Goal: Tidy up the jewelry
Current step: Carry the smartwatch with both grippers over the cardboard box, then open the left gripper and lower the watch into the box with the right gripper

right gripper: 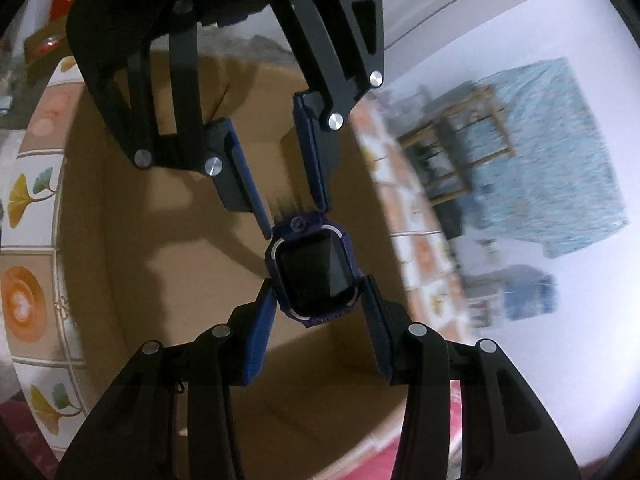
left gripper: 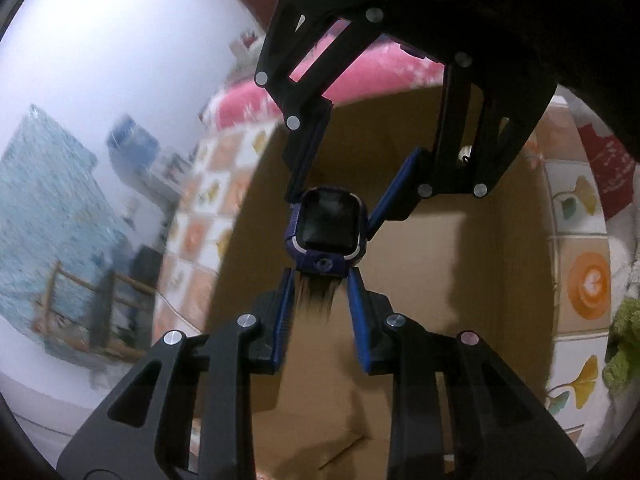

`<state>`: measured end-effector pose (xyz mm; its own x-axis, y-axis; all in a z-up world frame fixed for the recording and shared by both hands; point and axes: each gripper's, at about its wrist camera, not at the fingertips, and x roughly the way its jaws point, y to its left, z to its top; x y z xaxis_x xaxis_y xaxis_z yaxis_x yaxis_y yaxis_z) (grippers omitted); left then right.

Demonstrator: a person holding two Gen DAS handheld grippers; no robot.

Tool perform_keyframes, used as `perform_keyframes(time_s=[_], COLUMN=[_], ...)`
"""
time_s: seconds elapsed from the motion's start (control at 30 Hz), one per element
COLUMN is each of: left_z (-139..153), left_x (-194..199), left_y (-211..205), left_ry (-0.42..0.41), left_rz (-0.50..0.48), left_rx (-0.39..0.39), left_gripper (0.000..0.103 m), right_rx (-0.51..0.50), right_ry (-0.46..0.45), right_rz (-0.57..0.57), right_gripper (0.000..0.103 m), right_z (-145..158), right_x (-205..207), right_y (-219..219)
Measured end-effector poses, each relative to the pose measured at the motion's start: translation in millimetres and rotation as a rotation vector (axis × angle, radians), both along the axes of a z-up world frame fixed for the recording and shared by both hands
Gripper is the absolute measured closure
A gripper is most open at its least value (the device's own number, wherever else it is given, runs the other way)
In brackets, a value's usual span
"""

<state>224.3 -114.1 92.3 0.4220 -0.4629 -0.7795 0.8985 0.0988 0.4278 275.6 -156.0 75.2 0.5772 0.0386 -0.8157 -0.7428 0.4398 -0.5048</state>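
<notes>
A dark blue smartwatch [left gripper: 326,232] with a black square screen hangs over an open cardboard box [left gripper: 500,260], carried between both grippers. In the left wrist view my left gripper [left gripper: 323,276] comes up from below, shut on the watch's lower end by the small round lens. My right gripper [left gripper: 334,212] reaches in from above and clamps the upper end. In the right wrist view the right gripper [right gripper: 318,284] grips the sides of the watch [right gripper: 312,276], and the left gripper [right gripper: 296,220] pinches its far end. The strap is hidden.
The cardboard box [right gripper: 160,280] stands on a tiled cloth [left gripper: 580,240] printed with ginkgo leaves and orange circles. A pink cushion [left gripper: 360,76] lies behind it, a green fuzzy thing [left gripper: 624,340] at the right edge. A blurred wooden rack with blue cloth [right gripper: 540,160] stands off to the side.
</notes>
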Motion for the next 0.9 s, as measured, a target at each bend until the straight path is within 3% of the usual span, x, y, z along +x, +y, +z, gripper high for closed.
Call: perform_keyframes(time_s=[0.23,0.37,0.43,0.6,0.7,0.9], left_z=[-13,14,31,56,63,67], left_x=[41,44,40,17,4,-17], left_y=[16,35,48,79,99,149], left_ry=[-0.077,-0.082,-0.088,-0.120,-0.098,-0.040], left_rz=[0.155,0.243,0.288,0.432,0.530,0.724], left_rx=[0.099,0.013,-0.048,-0.143,-0.199,-0.353], left_gripper=[0.075,0.072,0.063,0.053,0.045,0.032], right_rx=[-0.036,-0.065,-0.102,-0.149,-0.067,0.278], right_ry=[0.218,0.257,0.273,0.306,0.337,0.289], right_rz=[0.014,0.022,0.016,-0.028,-0.099,-0.331], right_gripper=[0.060,0.062,0.062,0.062,0.061,0.061], right_z=[-43,-60,-67,-82,-67,3], right_x=[54,66,68,70,75,85], right_y=[13,20,20,14,7,-38])
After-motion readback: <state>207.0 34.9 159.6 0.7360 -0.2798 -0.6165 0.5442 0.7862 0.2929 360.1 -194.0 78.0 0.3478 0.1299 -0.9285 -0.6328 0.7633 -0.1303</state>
